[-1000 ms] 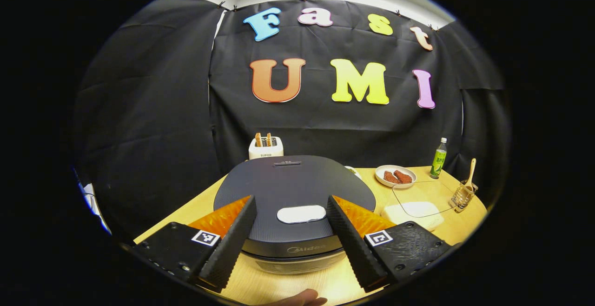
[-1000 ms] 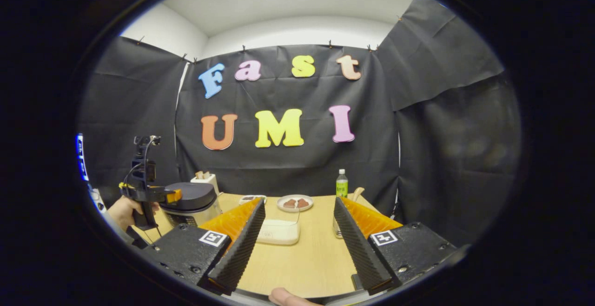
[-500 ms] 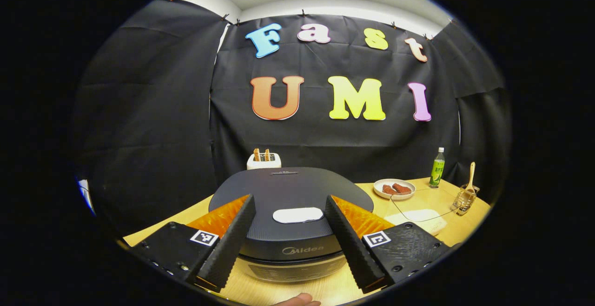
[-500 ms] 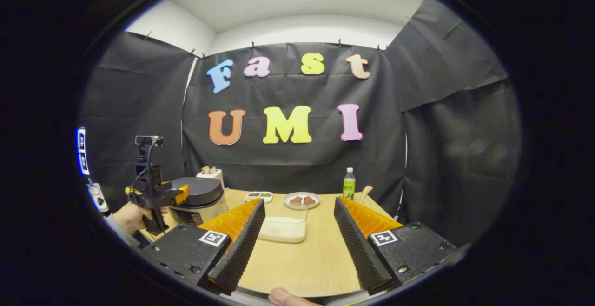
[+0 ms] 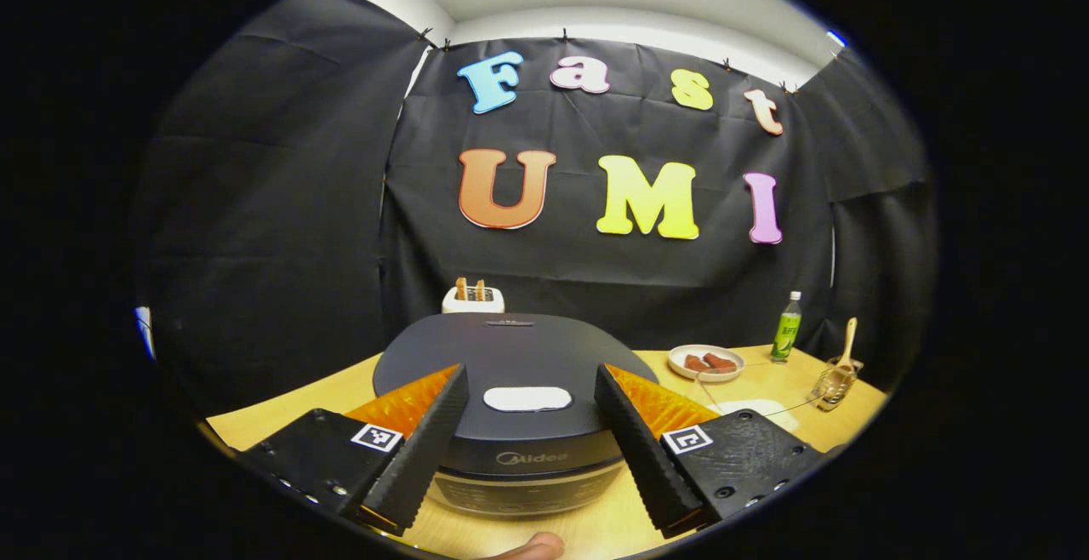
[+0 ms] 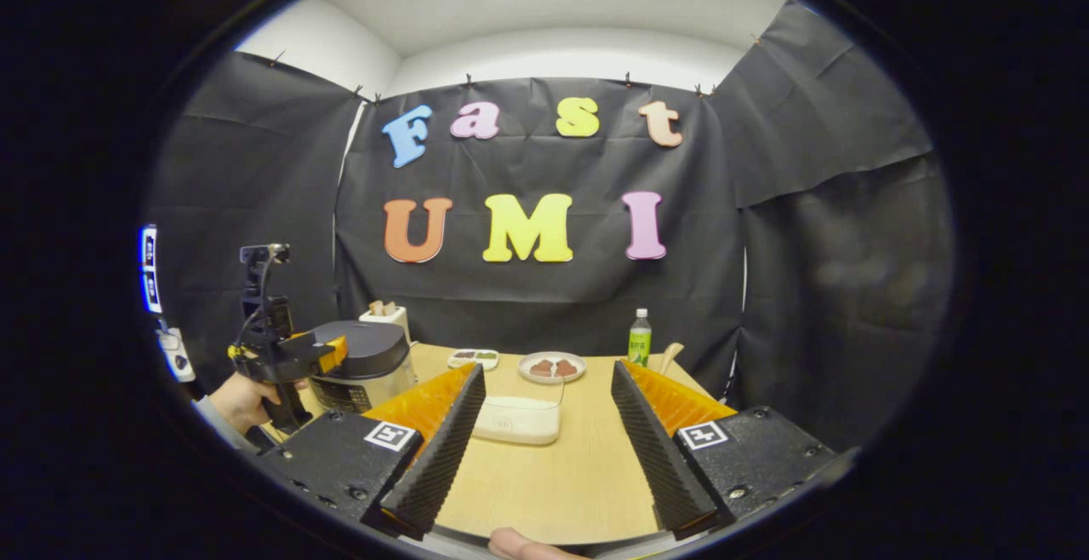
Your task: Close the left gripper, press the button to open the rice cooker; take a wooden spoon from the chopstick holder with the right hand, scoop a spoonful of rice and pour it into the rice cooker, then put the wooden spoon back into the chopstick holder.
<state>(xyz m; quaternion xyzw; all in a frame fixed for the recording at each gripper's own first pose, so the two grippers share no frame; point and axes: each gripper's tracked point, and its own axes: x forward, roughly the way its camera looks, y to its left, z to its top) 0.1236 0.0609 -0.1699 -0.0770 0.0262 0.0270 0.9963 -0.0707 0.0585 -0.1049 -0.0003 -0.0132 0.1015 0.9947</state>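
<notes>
**Still closed: rice cooker before the left gripper**

Squarely ahead of the left gripper (image 5: 529, 449), jaws wide and empty, sits the dark-lidded rice cooker (image 5: 515, 373) at the tabletop's (image 6: 553, 475) left edge, its pale button (image 5: 527, 398) between the fingers. The right gripper (image 6: 544, 458), also spread wide, faces open tabletop. A wooden spoon (image 5: 847, 343) stands in what looks like a wire chopstick holder (image 5: 834, 383) near the right edge.
</notes>
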